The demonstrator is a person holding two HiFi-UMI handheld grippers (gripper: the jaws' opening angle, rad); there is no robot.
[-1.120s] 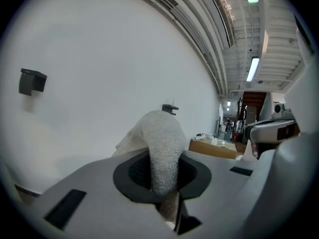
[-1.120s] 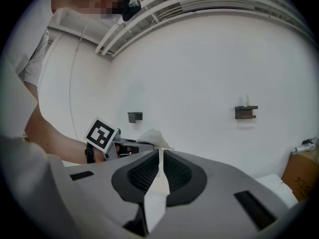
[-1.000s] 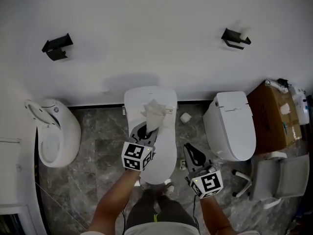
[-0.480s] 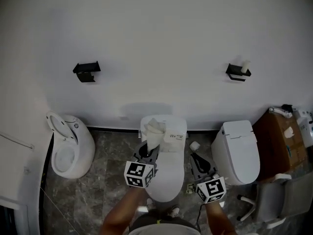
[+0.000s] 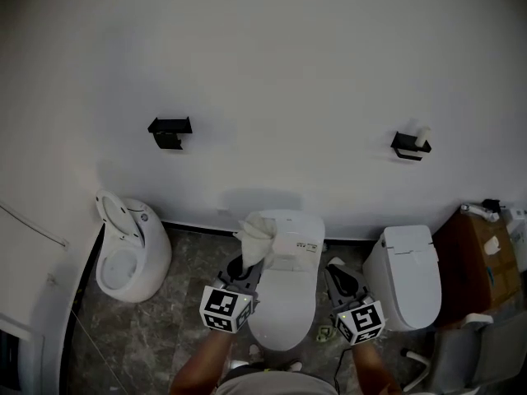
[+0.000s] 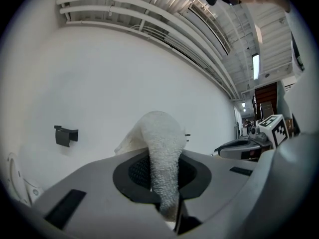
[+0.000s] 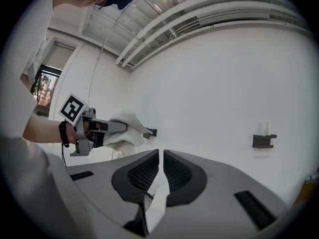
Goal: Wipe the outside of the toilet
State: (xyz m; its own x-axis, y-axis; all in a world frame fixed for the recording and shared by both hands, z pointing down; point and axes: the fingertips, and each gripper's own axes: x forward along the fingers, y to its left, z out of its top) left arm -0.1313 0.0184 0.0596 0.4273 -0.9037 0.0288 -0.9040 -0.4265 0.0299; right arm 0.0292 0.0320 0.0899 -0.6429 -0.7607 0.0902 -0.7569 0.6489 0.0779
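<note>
A white cloth (image 5: pixel 257 235) is clamped in the left gripper (image 5: pixel 240 263) above the toilet (image 5: pixel 284 307); the right gripper (image 5: pixel 340 276) is held alongside, jaws almost together, nothing gripped.

Grey left claw (image 5: pixel 240 268) and right claw (image 5: pixel 339 275), black ribbed pads (image 7: pixel 142 176), black-and-white marker cubes (image 5: pixel 226 309), dark wristband (image 7: pixel 62 133)

Toilet (image 5: pixel 284 307): white. Cloth (image 5: pixel 255 235): off-white, looped terry texture. Floor (image 5: pixel 177 299): grey, marbled with pale veins. Wall (image 5: pixel 272 64): plain white. Wall bracket (image 5: pixel 170 130): black. Box (image 5: pixel 465 262): brown. Left gripper (image 5: pixel 241 266) and right gripper (image 5: pixel 339 275): grey bodies, black ribbed pads, black-and-white square markers.
</note>
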